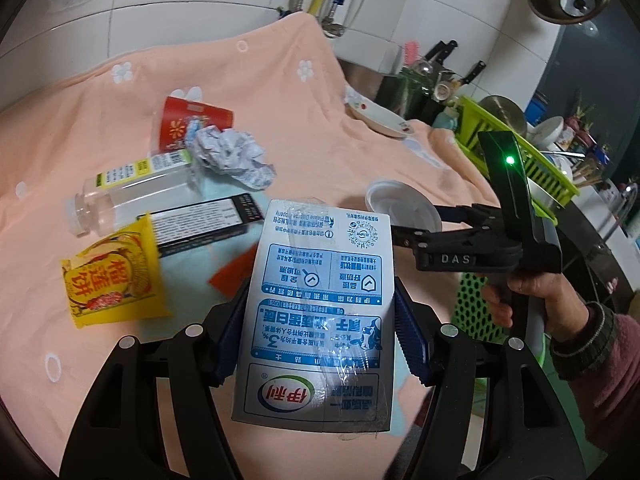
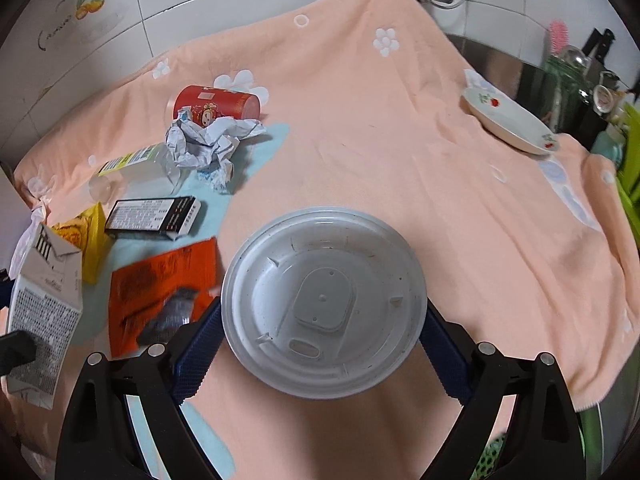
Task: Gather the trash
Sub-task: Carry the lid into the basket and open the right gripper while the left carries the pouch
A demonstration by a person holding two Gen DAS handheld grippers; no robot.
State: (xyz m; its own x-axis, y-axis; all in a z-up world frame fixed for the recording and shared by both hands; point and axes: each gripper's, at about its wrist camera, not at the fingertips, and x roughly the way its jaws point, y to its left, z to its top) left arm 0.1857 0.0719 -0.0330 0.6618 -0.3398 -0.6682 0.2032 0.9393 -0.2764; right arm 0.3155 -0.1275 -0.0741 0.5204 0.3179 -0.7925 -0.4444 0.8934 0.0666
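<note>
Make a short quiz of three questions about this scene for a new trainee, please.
1. True or false: the left tool holds the milk carton.
2. What does the right tool grip? A) red paper cup B) white plastic lid C) clear bottle
3. Fill in: the crumpled paper lies against the red paper ____.

Key: 1 true; 2 B, the white plastic lid; 3 cup.

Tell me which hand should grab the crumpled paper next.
Neither is free: the left tongs are shut on the milk carton, the right tongs on the plastic lid. Once emptied, probably left; the crumpled paper lies on that side.
</note>
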